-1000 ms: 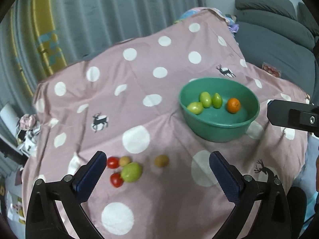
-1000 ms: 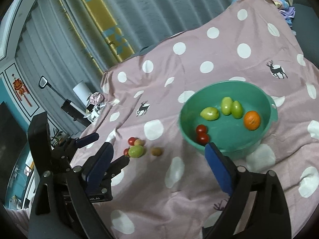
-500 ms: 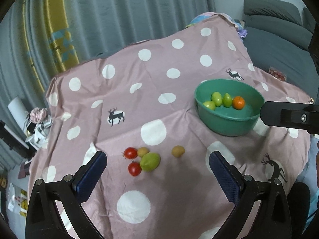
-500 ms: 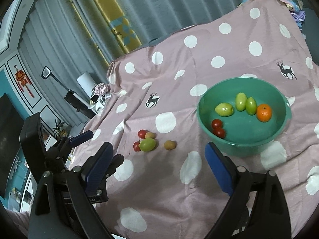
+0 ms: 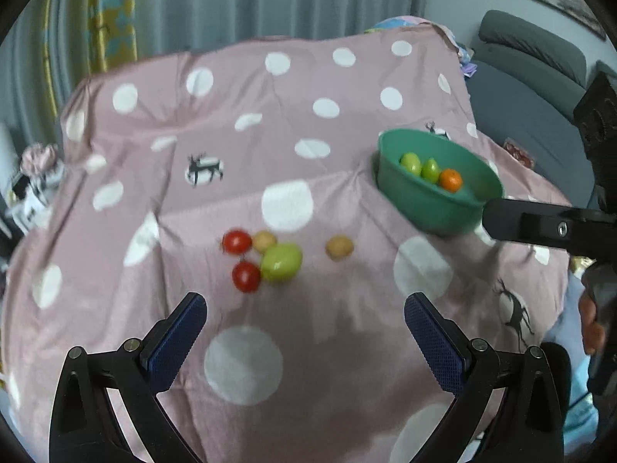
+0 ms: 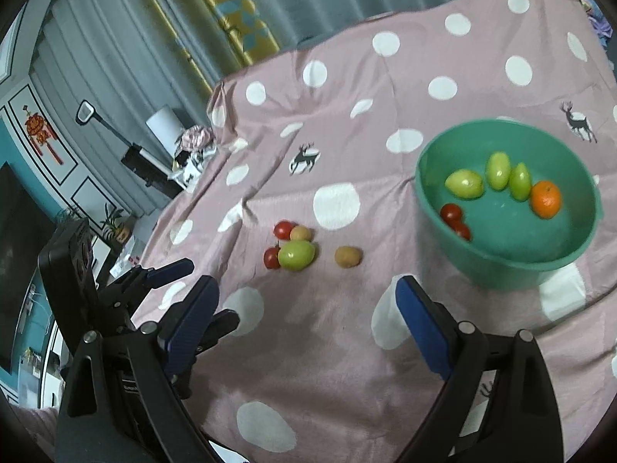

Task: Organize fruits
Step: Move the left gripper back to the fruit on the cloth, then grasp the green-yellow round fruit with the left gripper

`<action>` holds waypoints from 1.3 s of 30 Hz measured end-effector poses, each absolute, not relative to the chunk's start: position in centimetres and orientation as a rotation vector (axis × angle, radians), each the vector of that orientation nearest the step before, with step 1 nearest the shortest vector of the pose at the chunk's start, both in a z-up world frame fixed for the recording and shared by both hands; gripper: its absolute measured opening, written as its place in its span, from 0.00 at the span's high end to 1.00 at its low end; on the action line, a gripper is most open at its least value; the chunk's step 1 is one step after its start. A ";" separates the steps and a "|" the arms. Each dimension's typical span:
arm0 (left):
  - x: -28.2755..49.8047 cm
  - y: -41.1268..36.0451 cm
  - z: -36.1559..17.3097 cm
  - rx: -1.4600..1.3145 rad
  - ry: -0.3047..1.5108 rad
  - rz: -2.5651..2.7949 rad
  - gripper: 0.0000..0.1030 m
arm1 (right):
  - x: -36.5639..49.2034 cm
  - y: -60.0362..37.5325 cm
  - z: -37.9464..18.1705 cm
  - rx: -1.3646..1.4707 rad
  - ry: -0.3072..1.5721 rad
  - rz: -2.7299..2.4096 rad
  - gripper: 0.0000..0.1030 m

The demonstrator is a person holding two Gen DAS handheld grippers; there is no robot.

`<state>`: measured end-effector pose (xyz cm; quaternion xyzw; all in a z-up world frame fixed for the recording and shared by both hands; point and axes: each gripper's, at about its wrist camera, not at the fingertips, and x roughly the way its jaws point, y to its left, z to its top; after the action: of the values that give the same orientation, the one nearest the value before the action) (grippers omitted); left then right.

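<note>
Both hand-held grippers have pulled back over the last second, and you now see more of the spread than before. Your left hand-held gripper (image 5: 304,332) has its fingers wide apart with nothing between them, hovering above the tabletop (image 5: 347,386) short of the loose fruit. Your right hand-held gripper (image 6: 306,320) is just as spread and just as empty, hanging near the front of the pink dotted cloth (image 6: 385,77).

In the left wrist view the green bowl (image 5: 432,208) has slid from centre-right out toward the right edge and shrunk, while the loose cluster has come toward the middle. That suggests you are swinging toward the fruit not yet sorted.

The bowl already holds three green fruits (image 6: 497,169), an orange (image 6: 545,198) and two red tomatoes (image 6: 455,220). Left on the cloth, well apart from the bowl, are two more red tomatoes (image 5: 237,241), a small tan fruit (image 5: 264,240) and a larger green fruit (image 5: 281,262), all touching or nearly so, plus a lone brown fruit (image 5: 339,247) just to their right.

So the task looks roughly half done. The lone brown fruit seems your easiest next pick, since nothing crowds it; the cluster may roll when you pinch one piece out.
</note>
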<state>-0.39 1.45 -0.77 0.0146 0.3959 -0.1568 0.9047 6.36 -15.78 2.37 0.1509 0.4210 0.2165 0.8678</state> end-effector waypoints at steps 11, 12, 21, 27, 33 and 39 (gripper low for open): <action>-0.5 4.9 -4.5 -0.121 0.921 -0.403 0.01 | 8.6 -13.6 -1.8 0.298 1.021 0.479 0.09; -0.2 5.1 -4.6 -0.129 0.923 -0.396 0.01 | 8.7 -13.4 -2.0 0.292 1.025 0.484 0.09; 2.0 4.7 -4.9 -0.129 0.920 -0.406 0.02 | 11.3 -10.8 -3.9 0.324 1.063 0.538 0.11; 4.1 3.3 -4.9 -0.086 0.903 -0.467 0.08 | 14.3 -9.1 -5.8 0.398 1.120 0.579 0.24; 6.3 2.7 -5.3 -0.063 0.917 -0.483 0.20 | 16.3 -8.0 -7.6 0.499 1.178 0.609 0.29; 8.5 2.8 -5.6 -0.113 0.951 -0.541 0.31 | 17.3 -7.7 -8.4 0.531 1.202 0.608 0.34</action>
<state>8.48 2.79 -5.61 -0.0537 0.4517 -0.2572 0.8526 17.34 -7.68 -8.35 0.2427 0.5500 0.2782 0.7491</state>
